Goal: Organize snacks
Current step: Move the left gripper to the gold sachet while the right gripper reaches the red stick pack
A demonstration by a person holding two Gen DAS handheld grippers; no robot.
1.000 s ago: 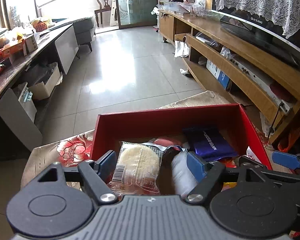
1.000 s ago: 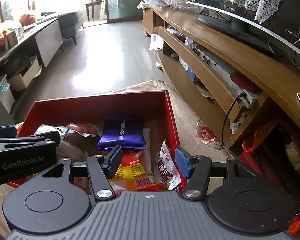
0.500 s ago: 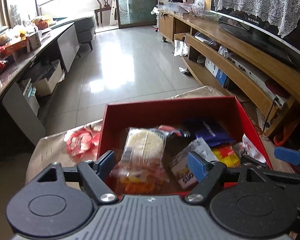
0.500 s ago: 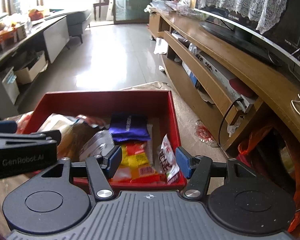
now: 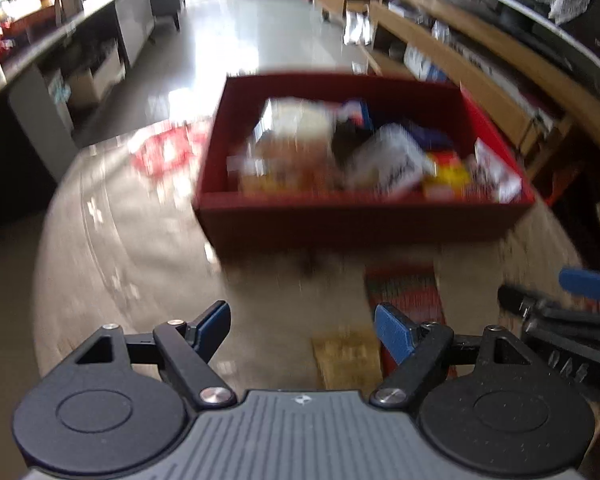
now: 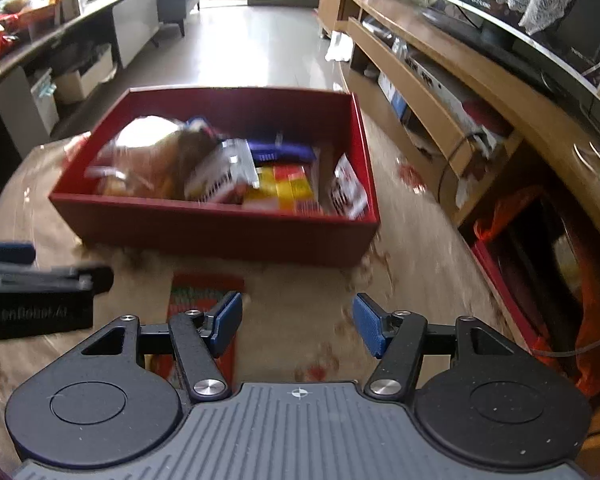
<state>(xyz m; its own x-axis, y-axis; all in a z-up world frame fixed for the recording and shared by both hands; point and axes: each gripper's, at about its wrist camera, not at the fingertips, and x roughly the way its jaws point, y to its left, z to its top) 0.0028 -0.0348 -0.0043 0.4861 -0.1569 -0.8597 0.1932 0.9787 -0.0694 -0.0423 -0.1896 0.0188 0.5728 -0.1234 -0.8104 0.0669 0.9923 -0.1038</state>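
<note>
A red box stands on a beige cloth-covered table and holds several snack packets: a clear bag with a round cake, a white carton, a purple wafer pack, a yellow-red packet and a white-red packet. My left gripper is open and empty, back from the box's near wall. My right gripper is open and empty, also short of the box. A red-green packet lies on the table between the grippers and the box.
A yellowish flat item lies by my left gripper. A wooden TV unit with a television runs along the right. A long counter with clutter runs along the left. Tiled floor lies beyond the table. An orange bag sits low right.
Both grippers have pulled back from over the box to the near side of the table. The box now sits farther away. Both stay open and empty.
</note>
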